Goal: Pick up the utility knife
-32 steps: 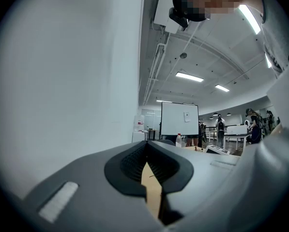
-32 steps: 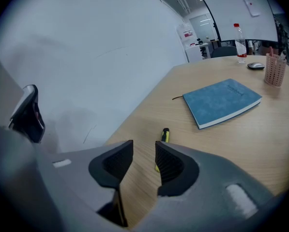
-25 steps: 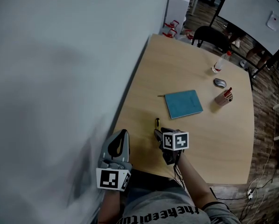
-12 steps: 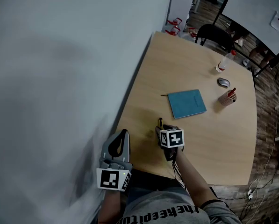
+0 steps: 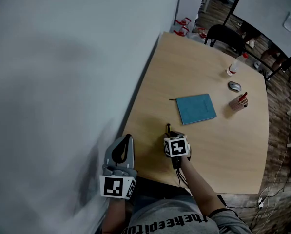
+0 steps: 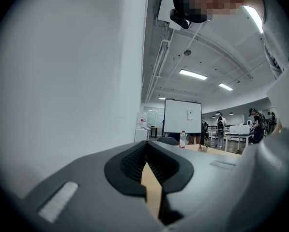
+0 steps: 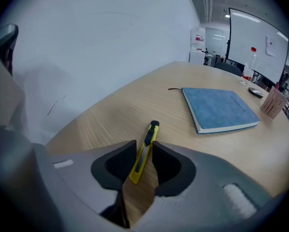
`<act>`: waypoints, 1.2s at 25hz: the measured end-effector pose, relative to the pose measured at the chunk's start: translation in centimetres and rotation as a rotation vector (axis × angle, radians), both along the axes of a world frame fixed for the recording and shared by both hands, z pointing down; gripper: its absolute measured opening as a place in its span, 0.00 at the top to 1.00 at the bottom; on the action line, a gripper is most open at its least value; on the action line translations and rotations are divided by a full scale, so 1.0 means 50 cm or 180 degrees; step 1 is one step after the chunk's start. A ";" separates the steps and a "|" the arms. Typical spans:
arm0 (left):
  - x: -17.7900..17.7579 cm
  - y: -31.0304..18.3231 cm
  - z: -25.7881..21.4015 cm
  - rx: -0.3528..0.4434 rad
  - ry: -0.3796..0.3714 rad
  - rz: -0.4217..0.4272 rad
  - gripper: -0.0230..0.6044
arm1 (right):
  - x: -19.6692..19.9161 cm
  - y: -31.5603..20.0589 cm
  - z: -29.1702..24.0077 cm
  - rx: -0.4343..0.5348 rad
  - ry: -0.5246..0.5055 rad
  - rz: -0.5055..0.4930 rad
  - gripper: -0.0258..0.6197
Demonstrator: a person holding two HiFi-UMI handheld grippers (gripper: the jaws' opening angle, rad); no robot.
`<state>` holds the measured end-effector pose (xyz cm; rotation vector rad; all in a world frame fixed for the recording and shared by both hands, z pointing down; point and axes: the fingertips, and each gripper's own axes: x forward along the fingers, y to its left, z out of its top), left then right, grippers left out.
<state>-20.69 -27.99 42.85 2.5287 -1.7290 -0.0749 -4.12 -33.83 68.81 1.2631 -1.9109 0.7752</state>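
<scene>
The slim yellow-and-black plastic utility knife (image 7: pixel 151 129) lies flat on the pale wooden table (image 7: pixel 100 115), tip toward 12 o'clock. The right gripper (image 7: pixel 144 146) tilts down to straddle its handle for a sideways pinch. Its jaws have just been closing, with the pads beside both flanks and no firm clamp evident. At 9 o'clock the left gripper (image 6: pixel 145 146) waits level, jaws together and empty.

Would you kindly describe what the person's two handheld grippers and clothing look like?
Both the left gripper and the right gripper have smooth grey plastic shells with black ribbed jaw pads. Each carries a white cube with black square markers. A thin black cable runs along the right forearm. The person wears a grey T-shirt with black lettering.
</scene>
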 end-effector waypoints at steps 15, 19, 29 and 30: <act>0.015 0.004 -0.009 0.0020 -0.0037 0.0013 0.93 | 0.000 0.007 -0.005 0.0056 -0.0122 -0.0001 0.88; 0.020 0.011 -0.010 0.0022 -0.0044 0.0007 0.93 | 0.006 0.019 -0.024 0.0135 -0.0246 0.0025 0.88; 0.053 0.033 -0.018 0.0016 -0.0073 0.0025 0.93 | 0.033 0.053 -0.123 0.0493 -0.0549 -0.0029 0.88; 0.058 0.035 -0.018 0.0015 -0.0077 0.0029 0.93 | 0.035 0.057 -0.133 0.0528 -0.0572 -0.0045 0.88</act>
